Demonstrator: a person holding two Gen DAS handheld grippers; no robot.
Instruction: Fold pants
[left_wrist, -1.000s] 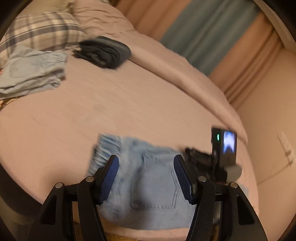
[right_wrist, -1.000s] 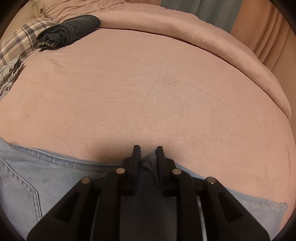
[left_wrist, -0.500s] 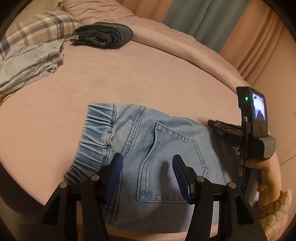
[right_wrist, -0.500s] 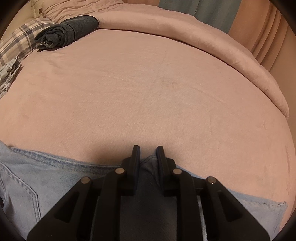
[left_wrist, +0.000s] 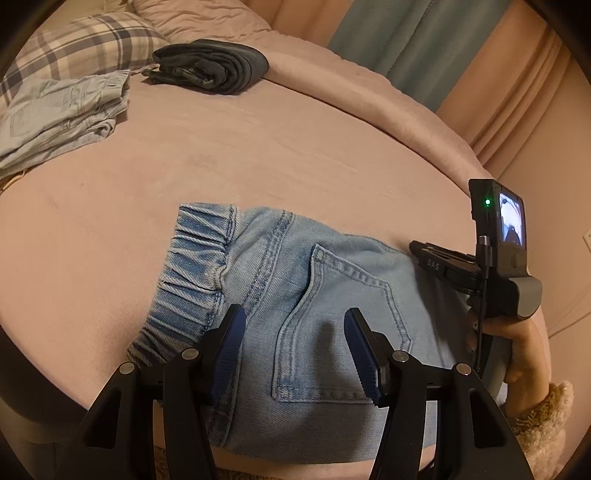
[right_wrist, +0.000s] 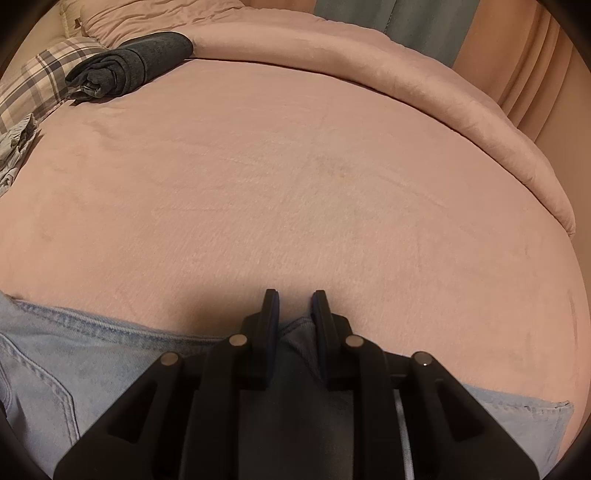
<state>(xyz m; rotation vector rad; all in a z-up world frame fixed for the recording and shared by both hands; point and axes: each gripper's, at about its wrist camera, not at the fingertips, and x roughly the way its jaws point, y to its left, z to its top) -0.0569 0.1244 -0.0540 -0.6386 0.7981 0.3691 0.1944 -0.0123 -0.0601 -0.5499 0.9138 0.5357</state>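
Mid-fold: right tool pinches jeans edge; left tool spread above the pocket. Next: I grip near edge.

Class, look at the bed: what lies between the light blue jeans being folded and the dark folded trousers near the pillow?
Nothing: only bare pink bedspread separates the light blue jeans from the dark folded trousers. The right wrist view shows this best.
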